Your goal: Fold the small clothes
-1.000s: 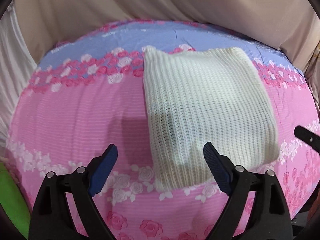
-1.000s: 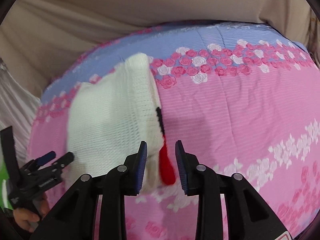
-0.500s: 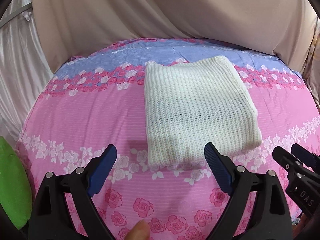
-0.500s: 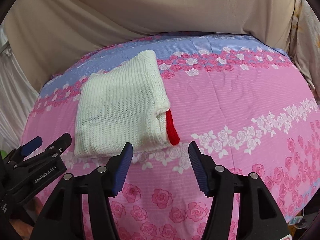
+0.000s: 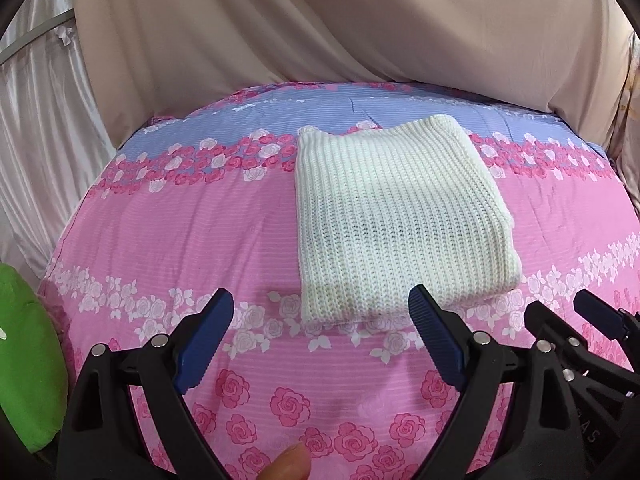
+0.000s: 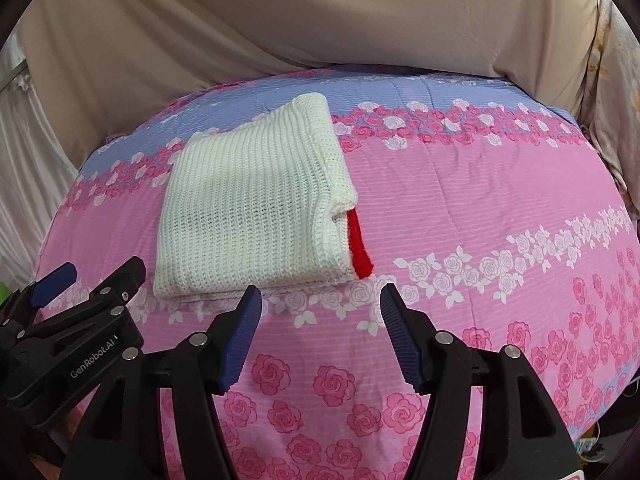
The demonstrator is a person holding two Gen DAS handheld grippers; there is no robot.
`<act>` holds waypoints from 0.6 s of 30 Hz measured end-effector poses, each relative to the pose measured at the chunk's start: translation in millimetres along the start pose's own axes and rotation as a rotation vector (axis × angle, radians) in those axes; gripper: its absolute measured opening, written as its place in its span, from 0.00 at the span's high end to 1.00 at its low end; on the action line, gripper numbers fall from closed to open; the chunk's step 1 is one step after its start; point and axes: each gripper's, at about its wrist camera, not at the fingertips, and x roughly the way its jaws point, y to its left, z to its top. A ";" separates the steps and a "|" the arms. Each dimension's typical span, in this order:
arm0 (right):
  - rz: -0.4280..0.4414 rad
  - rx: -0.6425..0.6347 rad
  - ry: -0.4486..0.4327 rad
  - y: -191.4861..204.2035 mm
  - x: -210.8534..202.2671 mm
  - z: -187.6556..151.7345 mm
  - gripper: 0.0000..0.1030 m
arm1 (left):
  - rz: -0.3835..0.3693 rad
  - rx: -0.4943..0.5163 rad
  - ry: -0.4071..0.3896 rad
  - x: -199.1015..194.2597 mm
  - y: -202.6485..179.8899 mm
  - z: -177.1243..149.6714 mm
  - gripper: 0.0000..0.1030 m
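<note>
A cream knitted garment [image 5: 396, 216] lies folded into a flat rectangle on the pink floral bedspread [image 5: 192, 232]. In the right wrist view the garment [image 6: 252, 204] shows a red knitted strip [image 6: 358, 246] sticking out of its right edge. My left gripper [image 5: 320, 316] is open and empty, just in front of the garment's near edge. My right gripper [image 6: 320, 308] is open and empty, also in front of the near edge, near the red strip. Each gripper shows in the other's view, the right one [image 5: 568, 320] and the left one [image 6: 92, 276].
Beige sheets [image 5: 320, 32] hang behind the bed. A green cushion [image 5: 28, 360] sits at the left edge. A fingertip [image 5: 290, 464] shows at the bottom of the left wrist view. The bedspread [image 6: 500, 208] stretches out right of the garment.
Both grippers have drawn back from the garment toward the near edge of the bed. The right gripper's jaws have opened wider. The garment lies still, folded.
</note>
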 end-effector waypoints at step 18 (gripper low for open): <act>-0.002 -0.017 0.005 10.2 -0.6 -2.0 0.41 | 0.032 -0.003 0.009 1.3 -0.5 -1.3 0.16</act>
